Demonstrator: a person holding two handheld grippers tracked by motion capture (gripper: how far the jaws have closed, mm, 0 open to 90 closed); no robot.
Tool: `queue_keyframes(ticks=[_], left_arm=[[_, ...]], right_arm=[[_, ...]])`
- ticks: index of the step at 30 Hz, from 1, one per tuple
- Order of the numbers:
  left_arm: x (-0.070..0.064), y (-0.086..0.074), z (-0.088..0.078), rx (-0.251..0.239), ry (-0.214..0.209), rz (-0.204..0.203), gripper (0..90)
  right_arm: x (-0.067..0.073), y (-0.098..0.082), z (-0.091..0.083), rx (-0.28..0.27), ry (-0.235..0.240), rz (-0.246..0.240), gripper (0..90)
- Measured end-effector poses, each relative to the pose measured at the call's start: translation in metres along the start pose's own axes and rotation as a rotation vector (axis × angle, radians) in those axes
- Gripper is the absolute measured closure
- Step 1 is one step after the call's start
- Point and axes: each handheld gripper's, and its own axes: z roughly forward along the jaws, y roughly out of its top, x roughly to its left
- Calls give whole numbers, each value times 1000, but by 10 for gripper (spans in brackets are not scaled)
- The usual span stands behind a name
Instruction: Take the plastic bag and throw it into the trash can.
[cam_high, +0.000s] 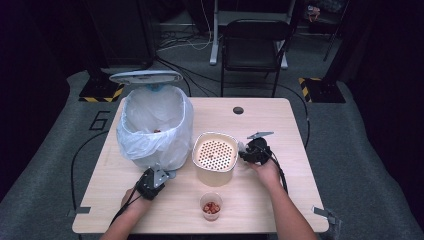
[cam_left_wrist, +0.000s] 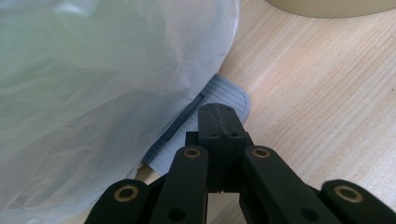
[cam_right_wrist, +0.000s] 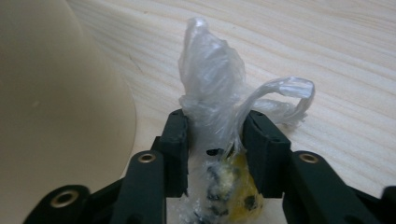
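Observation:
My right gripper (cam_right_wrist: 212, 121) is shut on a twisted bundle of clear plastic wrap (cam_right_wrist: 210, 79) with yellow and dark scraps inside. It is held just above the wooden table (cam_high: 280, 130), right beside the cream container (cam_right_wrist: 56, 93). In the high view the right gripper (cam_high: 246, 153) sits at the right side of that container (cam_high: 215, 157), which has a perforated top. My left gripper (cam_left_wrist: 219, 112) is shut with nothing in it. Its tips lie over the grey ribbed pedal (cam_left_wrist: 229, 93) at the foot of the bin. In the high view the left gripper (cam_high: 159, 176) is at the bin's near side.
The bin (cam_high: 155, 125) is lined with a white bag (cam_left_wrist: 93, 84), and its lid (cam_high: 145, 76) stands open at the back. A small clear cup (cam_high: 211, 206) with red pieces stands near the table's front edge. A black folding chair (cam_high: 252, 45) stands beyond the table.

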Motion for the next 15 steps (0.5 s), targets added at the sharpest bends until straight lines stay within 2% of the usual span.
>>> queue_keyframes(ticks=[3,5,11,14,15], left_arm=[[0,0,0,2,-1,0,900],[1,0,0,3,-3,0,900],[0,0,0,2,-1,-2,900],[1,0,0,0,3,-4,900],[0,0,0,0,-1,-7,900]], right_arm=[[-4,-1,-4,8,13,5,654],[-5,0,-9,-9,17,17,659],[-10,8,-31,-29,9,9,662],[-11,15,-50,-53,20,17,661],[-11,15,-50,-53,20,17,661]])
